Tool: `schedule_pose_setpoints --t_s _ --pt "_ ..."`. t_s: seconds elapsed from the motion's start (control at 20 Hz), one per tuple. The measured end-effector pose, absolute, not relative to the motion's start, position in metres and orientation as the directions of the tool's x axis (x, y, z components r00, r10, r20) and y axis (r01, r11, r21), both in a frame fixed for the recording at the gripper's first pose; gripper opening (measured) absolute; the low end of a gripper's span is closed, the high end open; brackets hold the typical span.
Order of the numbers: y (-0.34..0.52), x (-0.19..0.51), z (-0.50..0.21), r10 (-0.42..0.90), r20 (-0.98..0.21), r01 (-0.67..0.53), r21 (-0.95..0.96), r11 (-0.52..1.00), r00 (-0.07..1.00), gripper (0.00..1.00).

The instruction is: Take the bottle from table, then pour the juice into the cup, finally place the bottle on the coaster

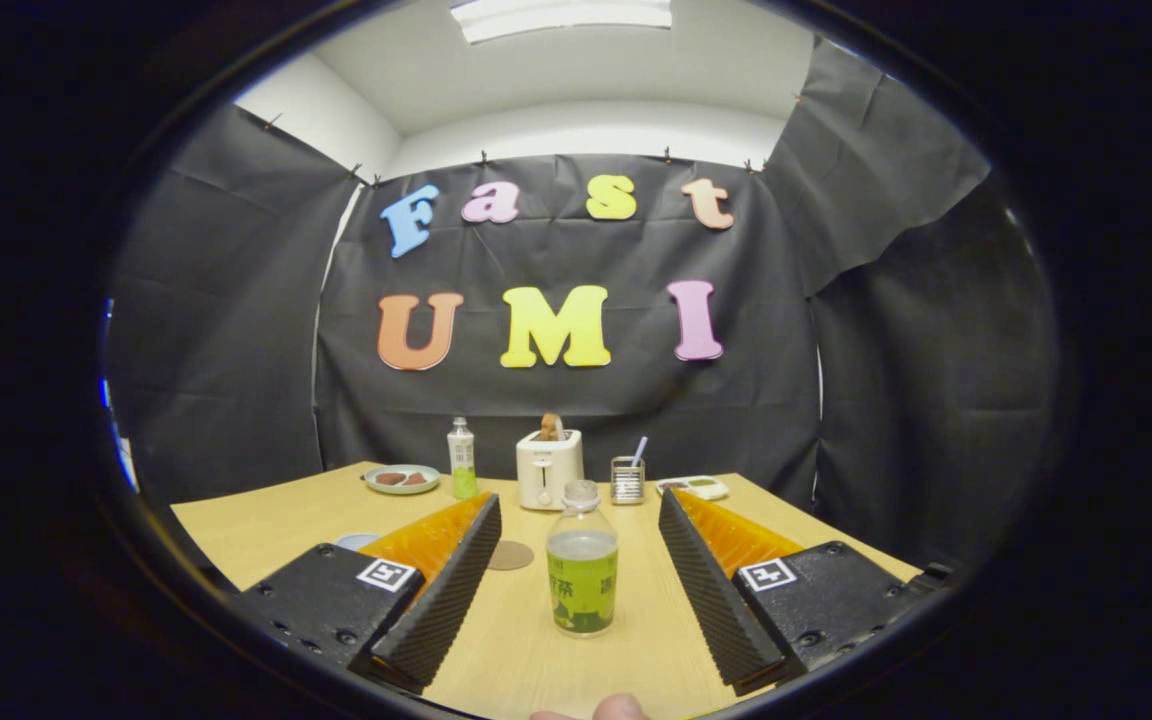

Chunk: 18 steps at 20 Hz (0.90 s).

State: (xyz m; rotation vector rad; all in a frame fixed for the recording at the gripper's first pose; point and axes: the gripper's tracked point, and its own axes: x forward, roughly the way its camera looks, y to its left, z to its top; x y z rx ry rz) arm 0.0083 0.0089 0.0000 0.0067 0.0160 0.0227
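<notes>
The gripper [581,520] is seen held low over a pale wooden table [266,530], its two fingers spread wide apart and pressing on nothing; the bottle [582,560] stands upright on the table between them, clear of both, with a gap left on either side; a pale cap is seen on it, green juice reaches to just below its shoulder, and a green label is wrapped round its lower half. A round brown coaster [510,555] lies flat on the table just left of the bottle, partly hidden by the left finger; the pale rim of what may be the cup [356,541] is glimpsed further left, behind that same finger, too hidden to be told for certain. Along the far edge of the table, against the black cloth wall, are ranged from left to right a plate [402,479], a second, slimmer bottle [461,460], a white toaster [549,469], a small metal holder [627,480] and a shallow tray [693,487]; a fingertip [620,708] is seen at the near edge, below the bottle.
</notes>
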Motion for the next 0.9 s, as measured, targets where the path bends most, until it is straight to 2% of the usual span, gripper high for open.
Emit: schedule_pose_setpoints --t_s 0.65,0.9 --pt "-0.001 0.025 -0.024 0.002 -0.077 0.000 0.018 1.000 0.997 1.00" --pt "0.004 0.041 -0.048 0.013 -0.144 -0.014 -0.008 1.000 0.989 1.00"
